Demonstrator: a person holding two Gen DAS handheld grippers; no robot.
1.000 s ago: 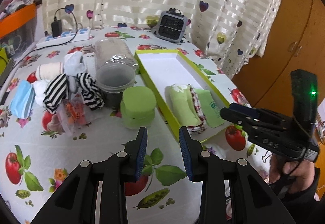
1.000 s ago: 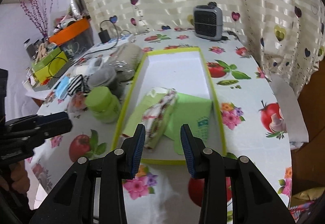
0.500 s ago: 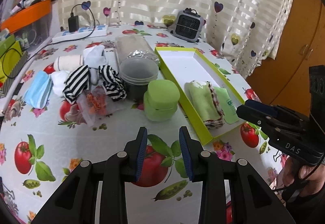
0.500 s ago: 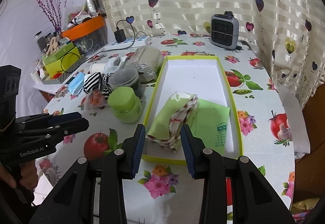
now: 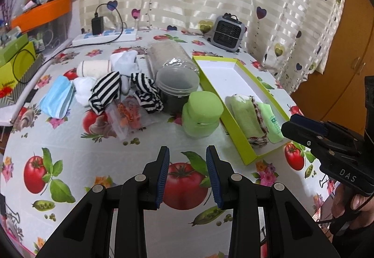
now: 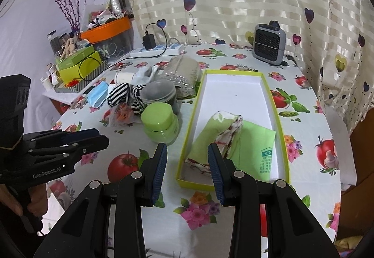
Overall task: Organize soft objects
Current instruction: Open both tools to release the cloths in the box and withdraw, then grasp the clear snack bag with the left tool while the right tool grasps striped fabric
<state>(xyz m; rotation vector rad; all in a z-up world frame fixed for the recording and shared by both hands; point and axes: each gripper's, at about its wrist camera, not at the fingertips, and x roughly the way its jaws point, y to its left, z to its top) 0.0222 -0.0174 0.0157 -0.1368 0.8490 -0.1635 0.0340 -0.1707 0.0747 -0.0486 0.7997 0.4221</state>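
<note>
My left gripper (image 5: 187, 172) hangs over the near edge of the table (image 5: 98, 155), jaws parted and holding nothing, with only bare printed cloth between the blue pads. My right gripper (image 6: 187, 170) is likewise released and empty, above the near end of the yellow-green box (image 6: 273, 103), close to the table's near edge.

The folded green cloth (image 6: 210, 135) and the flat green packet (image 6: 258, 148) beside it fill the near end of the box; its far end is bare.

The loose soft things lie toward the table's left side: the blue face mask (image 5: 57, 99) nearest the left edge, the striped cloths (image 5: 106, 92), a white sock (image 5: 125, 61) and a cream roll (image 5: 94, 67) behind. The green-lidded jar (image 5: 202, 115) and a clear jar (image 5: 176, 84) stand tight against the box's left wall, leaving no gap there. The near strip in front of both tools is open. A small heater (image 5: 229, 33) sits at the far edge.
</note>
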